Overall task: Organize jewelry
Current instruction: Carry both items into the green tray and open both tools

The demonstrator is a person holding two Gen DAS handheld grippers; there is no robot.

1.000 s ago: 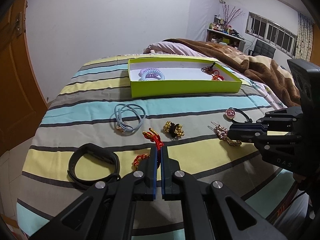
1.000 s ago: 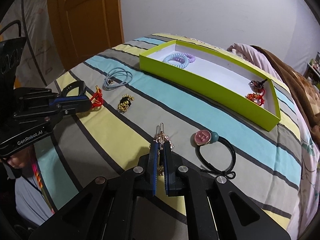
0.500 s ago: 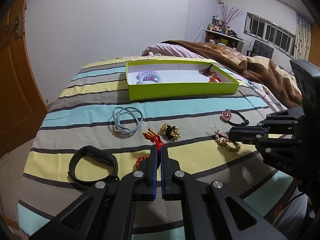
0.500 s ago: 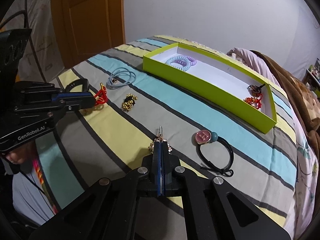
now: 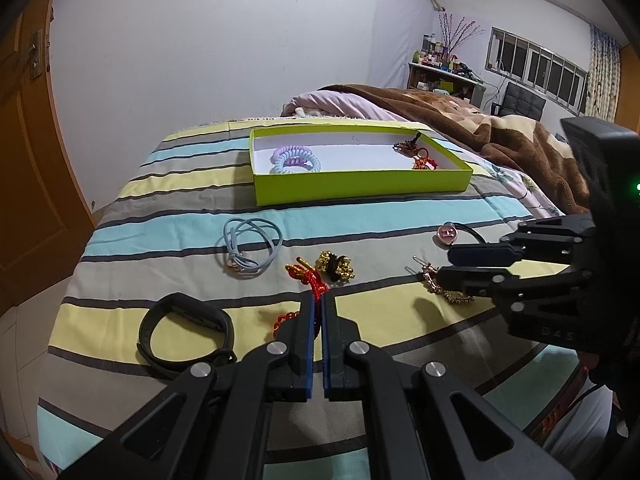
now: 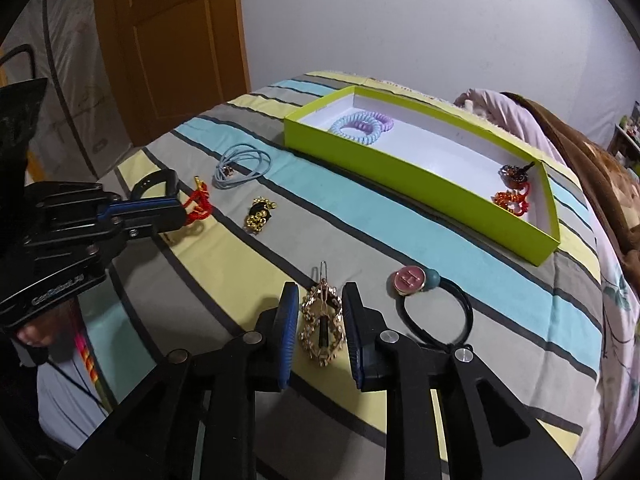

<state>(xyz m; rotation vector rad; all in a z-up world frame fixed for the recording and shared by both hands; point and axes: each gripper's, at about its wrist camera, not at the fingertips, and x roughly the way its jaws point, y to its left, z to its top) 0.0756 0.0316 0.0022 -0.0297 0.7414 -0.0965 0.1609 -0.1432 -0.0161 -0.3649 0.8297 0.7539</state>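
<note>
A gold hair clip (image 6: 322, 320) lies on the striped bedspread between the fingers of my right gripper (image 6: 320, 292). Its jaws are opening, and the pads stand just off the clip's sides. In the left wrist view, the right gripper (image 5: 444, 266) comes in from the right over the clip (image 5: 444, 292). My left gripper (image 5: 319, 296) is shut, its tips pinching a red beaded bracelet (image 5: 308, 276) that rests on the bed. The lime-green box (image 6: 400, 172) beyond holds spiral hair ties (image 6: 362, 126), a dark clip (image 6: 514, 172) and a red ornament (image 6: 512, 200).
Loose on the bedspread are a blue hair tie (image 5: 250, 248), a black wristband (image 5: 184, 328), a gold and black bead piece (image 5: 336, 266) and a black hair tie with a pink button (image 6: 410, 280). A brown blanket (image 5: 480, 128) lies at the right, and a wooden door (image 6: 168, 40) stands at the left.
My right gripper, shut at the gold clip half a second ago, has opened around it. The left gripper stays shut at the red bracelet.
</note>
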